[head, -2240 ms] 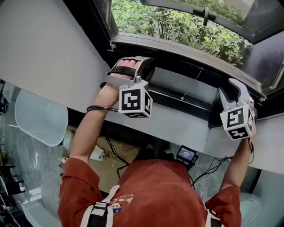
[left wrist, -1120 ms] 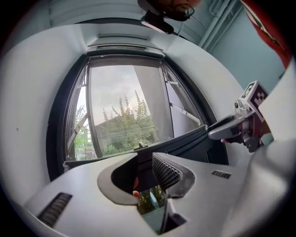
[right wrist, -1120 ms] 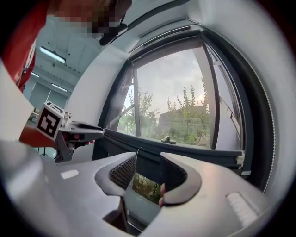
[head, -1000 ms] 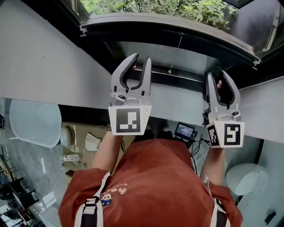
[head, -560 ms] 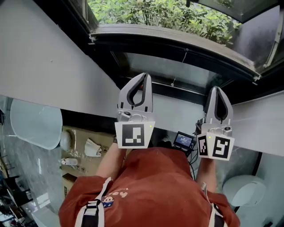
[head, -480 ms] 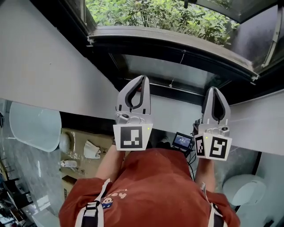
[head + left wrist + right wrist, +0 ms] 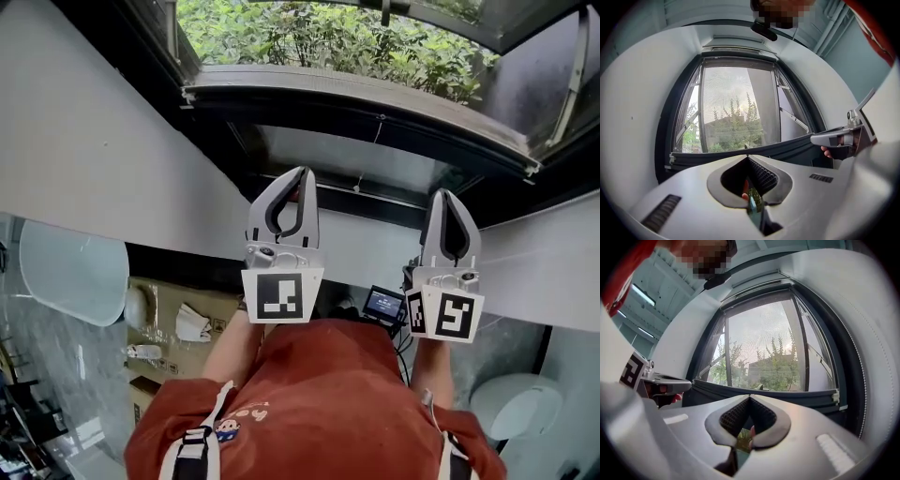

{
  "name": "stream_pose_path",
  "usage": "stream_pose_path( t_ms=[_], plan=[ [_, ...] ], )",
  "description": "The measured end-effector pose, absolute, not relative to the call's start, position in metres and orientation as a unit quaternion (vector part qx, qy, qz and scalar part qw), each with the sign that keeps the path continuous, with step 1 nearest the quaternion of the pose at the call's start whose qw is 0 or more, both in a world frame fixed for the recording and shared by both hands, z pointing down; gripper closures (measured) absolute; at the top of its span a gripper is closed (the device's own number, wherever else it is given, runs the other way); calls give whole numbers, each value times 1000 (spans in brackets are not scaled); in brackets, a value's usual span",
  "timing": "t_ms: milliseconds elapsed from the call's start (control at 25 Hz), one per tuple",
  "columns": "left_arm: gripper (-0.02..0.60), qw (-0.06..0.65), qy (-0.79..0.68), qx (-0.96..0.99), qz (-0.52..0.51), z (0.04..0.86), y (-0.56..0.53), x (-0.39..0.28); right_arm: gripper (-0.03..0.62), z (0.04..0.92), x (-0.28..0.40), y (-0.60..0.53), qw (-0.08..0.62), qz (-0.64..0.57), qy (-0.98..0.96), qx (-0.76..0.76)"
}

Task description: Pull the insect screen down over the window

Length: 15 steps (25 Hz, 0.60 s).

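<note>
Spanning 12 o'clock, the window (image 7: 356,89) looks covered: the screen (image 7: 736,108) hangs across the opening with its bar (image 7: 754,151) low by the sill. Both grippers have backed off toward 6 o'clock. Since a second ago, the left gripper (image 7: 305,174) and right gripper (image 7: 448,194) have gone from wide to fingers pressed together, holding nothing. The pulling seems finished.

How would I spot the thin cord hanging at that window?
Find the green bushes up top. Under them runs a dark curved bar; the thin cord drops from its middle across a grey panel, ending between the left claw and the right claw. Nothing else there dangles.
</note>
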<state>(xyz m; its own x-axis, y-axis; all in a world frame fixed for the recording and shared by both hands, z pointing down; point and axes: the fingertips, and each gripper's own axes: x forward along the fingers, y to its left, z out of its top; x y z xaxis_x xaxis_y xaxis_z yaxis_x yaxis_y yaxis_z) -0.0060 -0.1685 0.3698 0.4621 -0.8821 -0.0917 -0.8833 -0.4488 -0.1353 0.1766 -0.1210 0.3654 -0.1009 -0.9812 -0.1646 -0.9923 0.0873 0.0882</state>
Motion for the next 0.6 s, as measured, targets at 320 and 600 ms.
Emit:
stream_pose_path(
  t_ms=[320, 600],
  plan=[
    [577, 84, 519, -850, 5, 367, -168, -8, 585, 364, 174, -123, 26, 94, 739, -666],
    [575, 87, 516, -852, 3, 365, -169, -8, 585, 363, 172, -124, 20, 99, 740, -664]
  ],
)
